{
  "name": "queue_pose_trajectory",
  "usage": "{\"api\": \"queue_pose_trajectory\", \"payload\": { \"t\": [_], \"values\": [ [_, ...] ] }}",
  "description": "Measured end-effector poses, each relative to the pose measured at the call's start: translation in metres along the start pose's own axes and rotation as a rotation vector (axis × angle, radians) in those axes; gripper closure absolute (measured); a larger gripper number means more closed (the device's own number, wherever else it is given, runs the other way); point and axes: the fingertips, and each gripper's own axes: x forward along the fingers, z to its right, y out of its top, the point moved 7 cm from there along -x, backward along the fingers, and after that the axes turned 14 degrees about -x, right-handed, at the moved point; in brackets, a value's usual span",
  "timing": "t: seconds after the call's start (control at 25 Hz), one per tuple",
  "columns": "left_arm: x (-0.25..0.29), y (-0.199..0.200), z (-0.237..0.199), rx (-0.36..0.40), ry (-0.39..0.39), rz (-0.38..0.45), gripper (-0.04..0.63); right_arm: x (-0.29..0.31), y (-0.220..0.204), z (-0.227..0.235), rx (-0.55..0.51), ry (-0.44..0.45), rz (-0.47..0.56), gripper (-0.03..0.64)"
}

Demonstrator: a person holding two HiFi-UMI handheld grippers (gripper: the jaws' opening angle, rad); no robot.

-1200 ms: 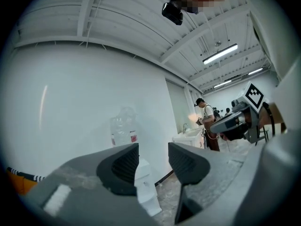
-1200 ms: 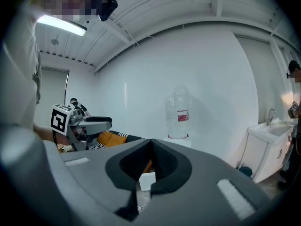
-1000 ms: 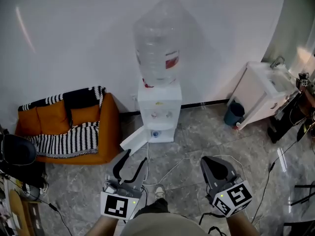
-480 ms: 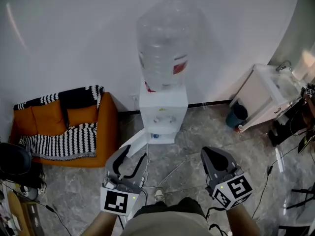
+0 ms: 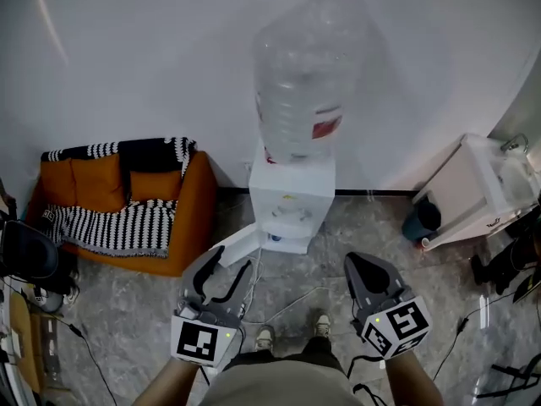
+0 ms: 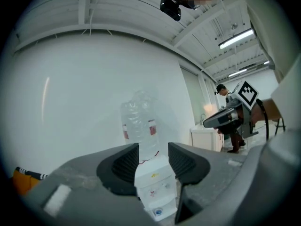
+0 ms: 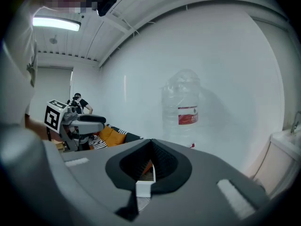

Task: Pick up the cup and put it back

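A white water dispenser (image 5: 290, 201) with a big clear bottle (image 5: 304, 83) stands against the wall ahead. A small blue round thing (image 5: 272, 237), perhaps the cup, sits in its lower bay; it also shows in the left gripper view (image 6: 157, 212). My left gripper (image 5: 228, 266) hovers over the floor in front of the dispenser, open and empty, its jaws framing the dispenser (image 6: 153, 161). My right gripper (image 5: 356, 266) is level with it to the right, jaws shut on nothing (image 7: 151, 149).
An orange sofa (image 5: 182, 227) with a striped blanket (image 5: 127, 222) stands at the left. A white cabinet (image 5: 478, 194) and a teal bin (image 5: 420, 220) are at the right. Cables (image 5: 296, 296) run over the grey floor. A white panel (image 5: 237, 245) lies at the dispenser's foot.
The view has shifted so the dispenser sits further right and closer in the frame. Both grippers keep their places and their jaws have not moved.
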Motion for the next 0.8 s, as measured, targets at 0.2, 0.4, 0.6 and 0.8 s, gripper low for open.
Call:
{"api": "queue_pose_trajectory", "payload": {
  "t": [0.2, 0.4, 0.6, 0.8],
  "values": [
    [0.019, 0.000, 0.027, -0.021, 0.091, 0.000, 0.403, 0.008, -0.007, 0.044, -0.013, 0.082, 0.024, 0.614],
    [0.038, -0.006, 0.053, -0.044, 0.187, 0.014, 0.403, 0.016, -0.017, 0.084, -0.036, 0.170, 0.034, 0.614],
    [0.056, -0.014, 0.067, -0.050, 0.260, 0.013, 0.377, 0.031, -0.030, 0.111, -0.043, 0.235, 0.045, 0.614],
    [0.068, -0.025, 0.067, -0.039, 0.275, 0.015, 0.377, 0.053, -0.046, 0.119, -0.053, 0.270, 0.036, 0.614]
  ]
}}
